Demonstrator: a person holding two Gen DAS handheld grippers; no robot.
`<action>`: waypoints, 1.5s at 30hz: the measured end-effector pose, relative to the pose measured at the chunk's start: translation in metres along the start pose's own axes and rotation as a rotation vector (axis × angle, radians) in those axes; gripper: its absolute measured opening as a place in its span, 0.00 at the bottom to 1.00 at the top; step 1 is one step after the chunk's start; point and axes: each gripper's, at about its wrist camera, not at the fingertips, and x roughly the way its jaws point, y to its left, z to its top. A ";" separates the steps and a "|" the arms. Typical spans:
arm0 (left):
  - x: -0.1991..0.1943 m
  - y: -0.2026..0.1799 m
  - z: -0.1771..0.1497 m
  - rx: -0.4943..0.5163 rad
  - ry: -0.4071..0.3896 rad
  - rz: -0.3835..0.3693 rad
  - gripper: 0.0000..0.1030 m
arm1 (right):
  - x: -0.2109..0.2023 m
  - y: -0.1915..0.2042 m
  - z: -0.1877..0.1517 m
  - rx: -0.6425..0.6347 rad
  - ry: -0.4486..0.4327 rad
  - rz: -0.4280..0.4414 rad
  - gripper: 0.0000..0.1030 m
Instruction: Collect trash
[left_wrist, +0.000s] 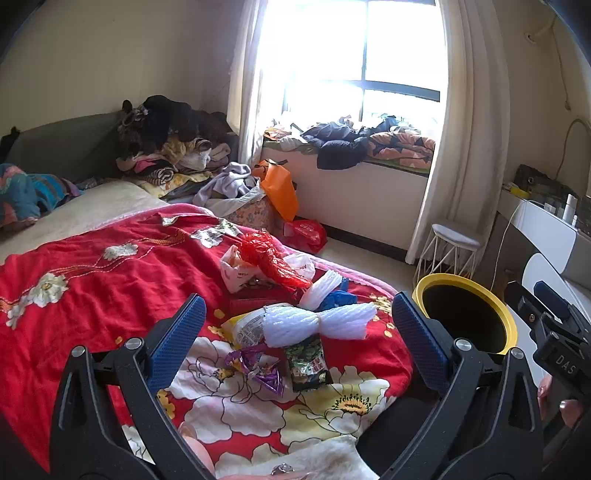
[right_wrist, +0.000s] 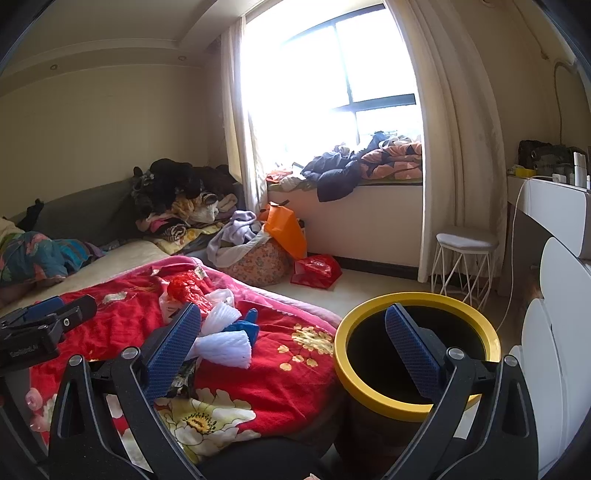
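Here both grippers' fingers (left_wrist: 417, 332) (right_wrist: 173, 347) gape wide, holding nothing; yellow-rimmed bin (right_wrist: 417, 406) seemingly empty inside.

red floral blanket (left_wrist: 92, 280) | white stool (right_wrist: 466, 242) | orange bag (left_wrist: 280, 188) | window (left_wrist: 364, 59)

Red floral blanket (left_wrist: 92, 266) — yellow-rimmed bin (right_wrist: 417, 354)

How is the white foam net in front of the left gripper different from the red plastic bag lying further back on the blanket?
The white foam net is ribbed, opaque and pinched in the middle like a bow; the red plastic bag is thin, shiny and crumpled without a clear shape. The foam net lies close between the open fingers of the left gripper; the red bag lies further away, on a white printed bag. Both rest loose on the red flowered blanket, neither is held.
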 end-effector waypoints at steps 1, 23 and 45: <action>0.000 0.000 0.000 0.001 0.000 -0.001 0.91 | 0.000 0.000 0.000 0.000 0.000 0.000 0.94; -0.001 -0.001 0.001 0.003 0.001 0.000 0.91 | 0.000 0.000 0.000 0.003 0.005 0.001 0.94; 0.011 0.030 0.009 -0.073 0.012 0.021 0.91 | 0.023 0.013 -0.006 -0.005 0.061 0.063 0.94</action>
